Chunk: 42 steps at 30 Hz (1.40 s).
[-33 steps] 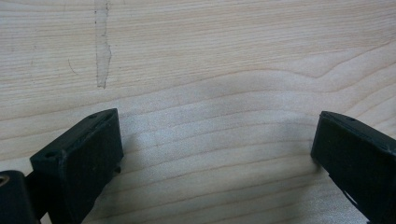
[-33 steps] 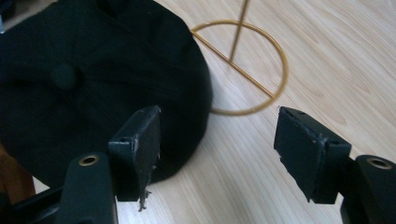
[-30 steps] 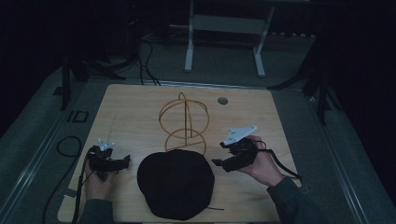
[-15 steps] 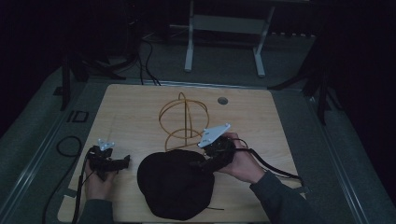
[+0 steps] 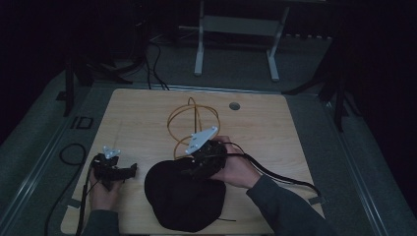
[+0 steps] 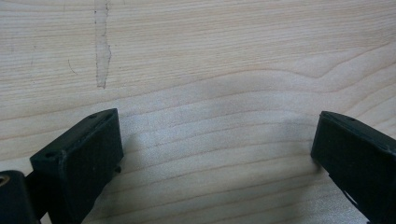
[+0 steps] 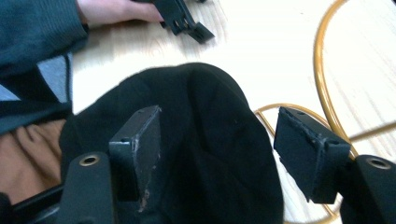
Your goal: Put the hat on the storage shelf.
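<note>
A wooden table [image 5: 147, 118] in a dark room. A black hat [image 5: 184, 201] lies at its near edge. The right gripper [image 5: 193, 164] sits at the hat's far rim, beside a gold wire stand [image 5: 189, 125]. The left gripper [image 5: 115, 169] rests left of the hat.

High view: very dim, corners sinking to black, grainy. Both gripper views: far brighter, evenly lit. Soft shadow on the table [image 6: 224, 135] between the jaws; nearest jaw edges slightly blurred.
</note>
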Motion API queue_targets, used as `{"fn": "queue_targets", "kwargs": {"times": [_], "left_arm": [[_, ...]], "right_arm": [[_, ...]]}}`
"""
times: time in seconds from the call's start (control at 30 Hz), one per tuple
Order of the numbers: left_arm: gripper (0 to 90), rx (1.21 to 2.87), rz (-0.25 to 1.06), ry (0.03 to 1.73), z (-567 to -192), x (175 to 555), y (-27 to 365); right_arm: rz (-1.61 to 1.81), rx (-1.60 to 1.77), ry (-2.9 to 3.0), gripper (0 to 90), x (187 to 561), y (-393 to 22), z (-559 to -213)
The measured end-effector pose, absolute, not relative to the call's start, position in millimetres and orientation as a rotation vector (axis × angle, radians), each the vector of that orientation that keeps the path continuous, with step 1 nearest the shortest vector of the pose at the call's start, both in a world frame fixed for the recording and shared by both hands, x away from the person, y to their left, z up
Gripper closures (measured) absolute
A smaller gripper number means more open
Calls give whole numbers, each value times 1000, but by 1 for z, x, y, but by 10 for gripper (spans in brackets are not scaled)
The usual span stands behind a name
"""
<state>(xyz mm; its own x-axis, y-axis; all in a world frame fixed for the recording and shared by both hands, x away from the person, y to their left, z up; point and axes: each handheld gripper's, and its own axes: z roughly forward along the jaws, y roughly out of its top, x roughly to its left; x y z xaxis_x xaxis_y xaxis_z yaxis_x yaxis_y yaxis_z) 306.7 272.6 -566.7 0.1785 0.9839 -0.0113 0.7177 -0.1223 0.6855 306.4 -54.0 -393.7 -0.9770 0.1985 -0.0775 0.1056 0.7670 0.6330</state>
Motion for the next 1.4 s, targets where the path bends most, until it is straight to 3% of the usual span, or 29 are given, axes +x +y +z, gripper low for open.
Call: {"fn": "queue_targets", "kwargs": {"times": [1.03, 1.2, 1.4], "left_arm": [[18, 1903, 622, 1596, -567, 307, 272], [18, 1903, 622, 1595, -567, 307, 272], [18, 1902, 623, 1595, -567, 307, 272]], "right_arm": [[731, 276, 2965, 324, 311, 0, -442], [681, 284, 2995, 405, 314, 4, -449], [593, 256, 3041, 600, 313, 7, -451]]}}
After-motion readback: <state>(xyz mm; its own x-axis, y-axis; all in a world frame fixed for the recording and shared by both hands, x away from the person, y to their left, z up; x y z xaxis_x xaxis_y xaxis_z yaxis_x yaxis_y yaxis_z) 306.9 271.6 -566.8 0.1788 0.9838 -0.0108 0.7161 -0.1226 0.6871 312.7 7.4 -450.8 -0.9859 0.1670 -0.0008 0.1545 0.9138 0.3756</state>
